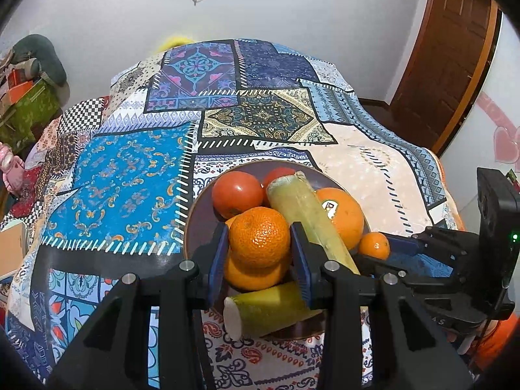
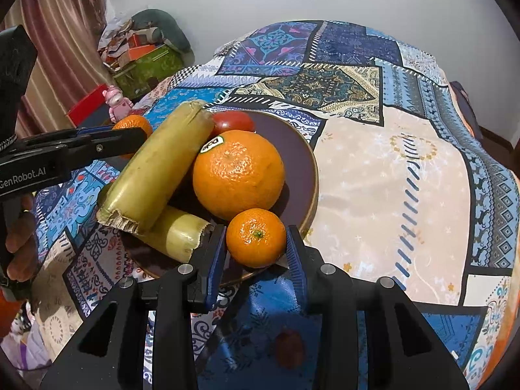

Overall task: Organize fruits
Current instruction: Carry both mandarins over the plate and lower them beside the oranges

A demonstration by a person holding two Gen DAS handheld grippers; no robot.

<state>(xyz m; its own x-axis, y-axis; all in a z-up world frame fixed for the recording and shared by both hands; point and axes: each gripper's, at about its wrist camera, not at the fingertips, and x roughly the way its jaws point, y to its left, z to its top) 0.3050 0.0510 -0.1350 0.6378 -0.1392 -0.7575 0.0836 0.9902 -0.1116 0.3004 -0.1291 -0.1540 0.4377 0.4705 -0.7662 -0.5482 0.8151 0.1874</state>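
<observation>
A dark plate on the patchwork cloth holds two tomatoes, a large stickered orange and two yellow-green cane pieces. My left gripper is shut on a mandarin, just above another orange on the plate. At the plate's near rim my right gripper is shut on a smaller mandarin. Each gripper also shows in the other's view: the right gripper and the left gripper.
The patchwork cloth covers a rounded table that drops away on all sides. A small reddish thing lies on the cloth under my right gripper. Boxes and clutter stand at the back left. A pink toy sits beside the table. A wooden door is at the right.
</observation>
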